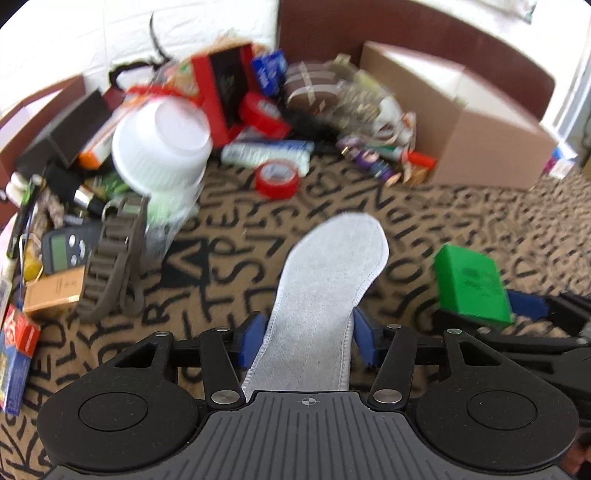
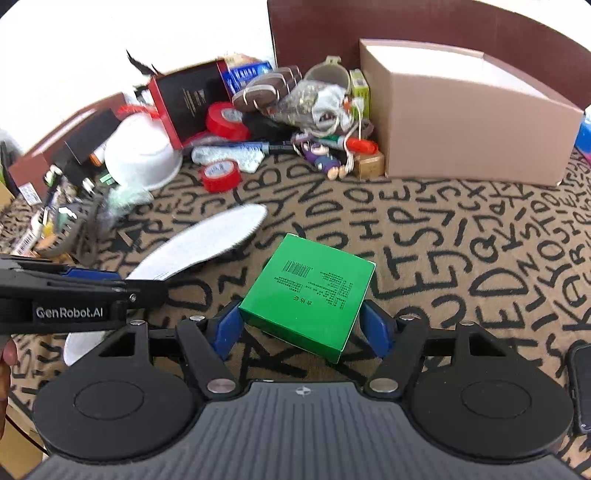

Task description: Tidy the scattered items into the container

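Over the letter-print rug point(image 2: 443, 229), both grippers are up off the floor w/ something in each. Left gripper point(image 1: 308, 332) has its blue pads point(image 1: 255, 339) clamped on a grey shoe insole point(image 1: 328, 280), held by the heel end, toe pointing away toward the junk pile. Right gripper point(image 2: 299, 326) is closed on a green box point(image 2: 308, 293), barcode side up, one corner dipping down btw the blue pads point(image 2: 226, 328). Using the cardboard box point(image 2: 469, 110) as the landmark: it sits at the far edge of the rug against a dark brown panel point(image 2: 406, 29), and both held items are well short of it, nearer the cams and to its left. Insole is left of the green box, close but can't tell if touching from these views. The pile runs left from the cardboard box's front-left corner: a small purple doll point(image 2: 321, 157) and a red-capped marker point(image 2: 351, 142) right beside it, then a roll of red tape point(image 2: 220, 176) on the rug further left, a red/black carton point(image 2: 184, 103) behind that, and a white bowl point(image 2: 142, 158) flipped upside down further left again. Left cam is pretty blurry on that pile. Dark phone-ish thing point(image 2: 581, 387) at the right edge of the right cam, can't tell exactly what it is.
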